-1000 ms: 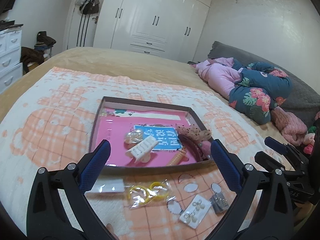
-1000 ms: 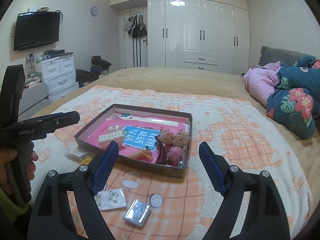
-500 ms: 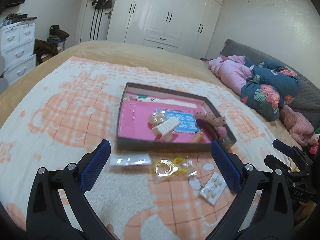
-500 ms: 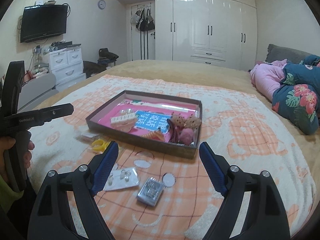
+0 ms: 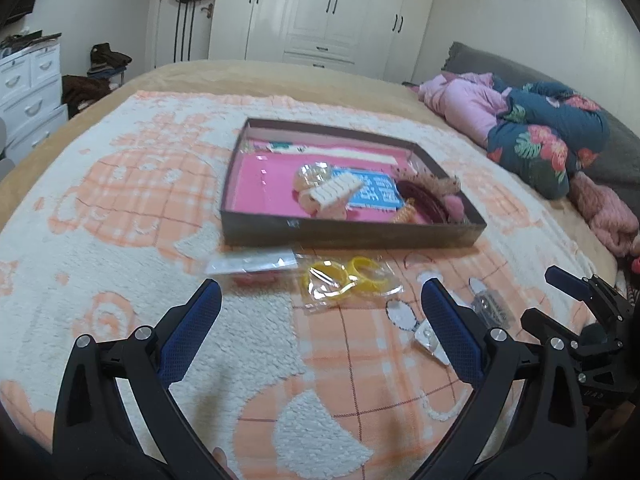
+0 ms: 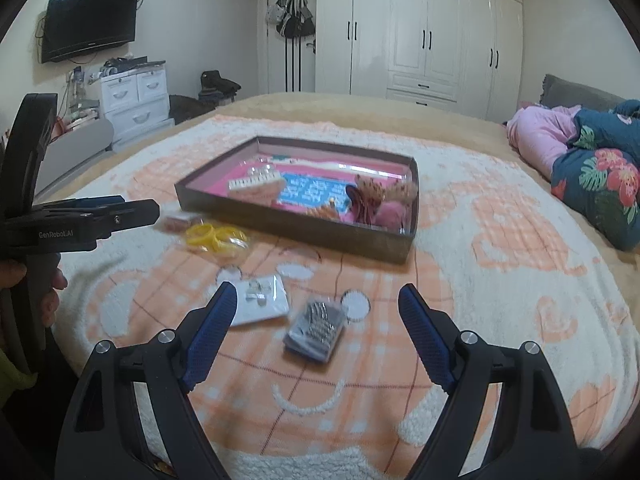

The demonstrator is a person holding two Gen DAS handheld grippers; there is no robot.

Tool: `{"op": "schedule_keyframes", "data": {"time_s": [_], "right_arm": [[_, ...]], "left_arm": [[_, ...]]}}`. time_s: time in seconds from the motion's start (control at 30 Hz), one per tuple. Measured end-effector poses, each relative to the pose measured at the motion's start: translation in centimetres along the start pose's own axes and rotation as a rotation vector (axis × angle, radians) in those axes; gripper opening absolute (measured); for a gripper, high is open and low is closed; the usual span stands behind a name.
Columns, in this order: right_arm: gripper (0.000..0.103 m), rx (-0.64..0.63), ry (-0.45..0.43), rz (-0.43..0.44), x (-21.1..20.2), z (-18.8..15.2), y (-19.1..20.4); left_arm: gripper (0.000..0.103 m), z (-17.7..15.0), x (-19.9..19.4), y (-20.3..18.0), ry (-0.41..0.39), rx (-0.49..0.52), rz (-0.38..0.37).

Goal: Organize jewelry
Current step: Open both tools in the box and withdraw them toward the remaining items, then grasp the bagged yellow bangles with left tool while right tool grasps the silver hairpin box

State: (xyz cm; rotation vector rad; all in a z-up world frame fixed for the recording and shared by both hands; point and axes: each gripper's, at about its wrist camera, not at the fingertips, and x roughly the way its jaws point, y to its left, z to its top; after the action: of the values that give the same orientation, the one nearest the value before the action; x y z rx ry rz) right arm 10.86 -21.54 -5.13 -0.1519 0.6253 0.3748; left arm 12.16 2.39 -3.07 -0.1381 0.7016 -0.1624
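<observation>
Change: both grippers have come down and tilted toward the blanket [image 6: 500, 264]; the loose packets now sit closer ahead, suggesting the pick-up approach is under way.
Right gripper [image 6: 316, 304]: jaws spread wide, empty; silver packet [image 6: 316, 330] lies between the fingers, earring card [image 6: 262, 300] just beside the left finger.
Left gripper [image 5: 320, 300]: jaws spread wide, empty; yellow bangles packet [image 5: 348, 280] just ahead.
Tray [image 5: 352, 232]: beyond the packets, already holding hair clips and scrunchies.
</observation>
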Motion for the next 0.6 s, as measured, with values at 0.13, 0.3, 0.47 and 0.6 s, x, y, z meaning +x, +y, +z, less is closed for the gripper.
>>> {"op": "schedule_keyframes", "data": {"time_s": [0.13, 0.3, 0.47, 0.6], "right_arm": [[0.08, 0.025, 0.03, 0.006, 1.1, -0.8, -0.4], [0.074, 0.06, 0.059, 0.024, 2.3, -1.3, -0.8], [0.063, 0.082, 0.093, 0.044, 3.5, -1.5, -0.8], [0.049, 0.089, 0.124, 0.052, 4.5, -1.8, -0.9]], "left_arm": [[0.092, -0.5, 1.1, -0.8, 0.022, 0.024, -0.003], [0.092, -0.8, 2.4, -1.5, 0.046, 0.031, -0.008], [0.092, -0.7, 4.1, -1.7, 0.064, 0.018, 0.002], [0.092, -0.5, 5.6, -1.9, 0.085, -0.015, -0.016]]}}
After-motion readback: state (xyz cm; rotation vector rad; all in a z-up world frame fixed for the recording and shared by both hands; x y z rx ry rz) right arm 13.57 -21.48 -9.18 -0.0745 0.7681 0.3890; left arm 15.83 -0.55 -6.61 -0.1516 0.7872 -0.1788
